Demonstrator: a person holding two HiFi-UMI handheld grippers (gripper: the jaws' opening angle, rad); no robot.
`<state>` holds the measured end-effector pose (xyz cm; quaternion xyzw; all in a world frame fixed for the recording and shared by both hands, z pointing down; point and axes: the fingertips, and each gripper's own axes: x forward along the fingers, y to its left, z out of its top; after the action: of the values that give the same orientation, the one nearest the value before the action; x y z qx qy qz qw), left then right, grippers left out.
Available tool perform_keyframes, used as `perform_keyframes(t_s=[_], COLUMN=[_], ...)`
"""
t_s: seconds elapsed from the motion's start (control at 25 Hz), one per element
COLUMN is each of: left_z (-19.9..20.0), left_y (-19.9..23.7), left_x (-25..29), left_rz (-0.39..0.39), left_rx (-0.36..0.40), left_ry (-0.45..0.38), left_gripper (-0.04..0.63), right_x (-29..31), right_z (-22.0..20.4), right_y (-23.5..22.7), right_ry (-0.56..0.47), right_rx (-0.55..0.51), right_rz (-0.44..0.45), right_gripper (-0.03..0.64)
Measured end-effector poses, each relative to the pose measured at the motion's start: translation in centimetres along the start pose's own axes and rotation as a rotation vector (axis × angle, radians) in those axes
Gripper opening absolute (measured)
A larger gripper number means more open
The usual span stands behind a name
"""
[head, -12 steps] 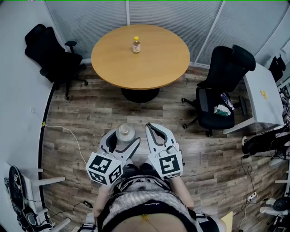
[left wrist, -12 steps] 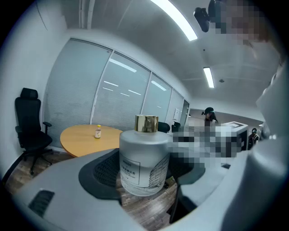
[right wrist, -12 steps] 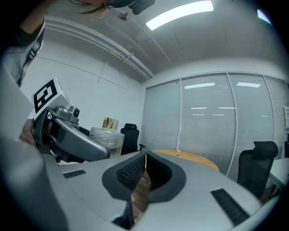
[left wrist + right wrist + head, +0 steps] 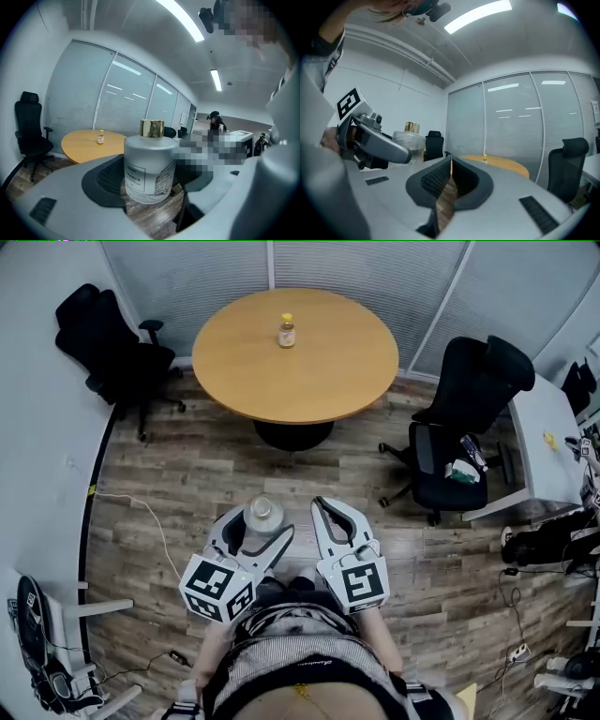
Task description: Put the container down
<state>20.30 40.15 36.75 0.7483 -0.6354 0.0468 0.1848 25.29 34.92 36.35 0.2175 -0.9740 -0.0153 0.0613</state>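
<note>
A frosted glass container (image 4: 263, 513) with a gold cap hangs above the wooden floor, close in front of the person. My left gripper (image 4: 260, 522) is shut on it, and the jaws stand wide around its round body. In the left gripper view the container (image 4: 149, 168) stands upright between the dark pads (image 4: 108, 176). My right gripper (image 4: 330, 506) is beside it on the right, shut and holding nothing. From the right gripper view its closed tips (image 4: 450, 164) meet, with the container (image 4: 408, 138) off to the left. A round wooden table (image 4: 319, 362) stands ahead.
A small yellow-capped bottle (image 4: 287, 331) stands on the round table. Black office chairs sit at the left (image 4: 112, 352) and right (image 4: 459, 427). A white desk (image 4: 548, 442) is at the far right. A cable (image 4: 141, 512) runs over the floor on the left.
Both grippers sit a touch further right in the head view. The container stays in the left gripper's hold.
</note>
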Motion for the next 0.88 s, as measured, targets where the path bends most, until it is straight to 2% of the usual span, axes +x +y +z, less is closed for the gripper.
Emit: perform_keyframes(t_s=[0.36,0.56,0.72,0.88], left_z=[0.1,0.4,0.6,1.3], left_y=[0.2,1.3,2.7,4.4], left_x=[0.9,1.1,1.9,2.9], left_rz=[0.033,0.044,0.036,0.006], left_rx=[0.006,-0.007,-0.011,-0.002], left_ry=[-0.009,-0.017,-0.015,-0.008], left_gripper=[0.341,0.341,0.341,0.341], right_x=[-0.4,0.8,2.4,4.4], right_z=[-1.4,-1.3,-1.2,-0.8], right_y=[-1.8,-1.6,-1.6,-2.0], right_ry=[0.022,0.031,0.009,0.027], right_rx=[0.043,0.02,-0.027,-0.015], right_rz=[-0.002,0.005,0.024,-0.011], right_gripper=[0.023,0.023,0.023,0.023])
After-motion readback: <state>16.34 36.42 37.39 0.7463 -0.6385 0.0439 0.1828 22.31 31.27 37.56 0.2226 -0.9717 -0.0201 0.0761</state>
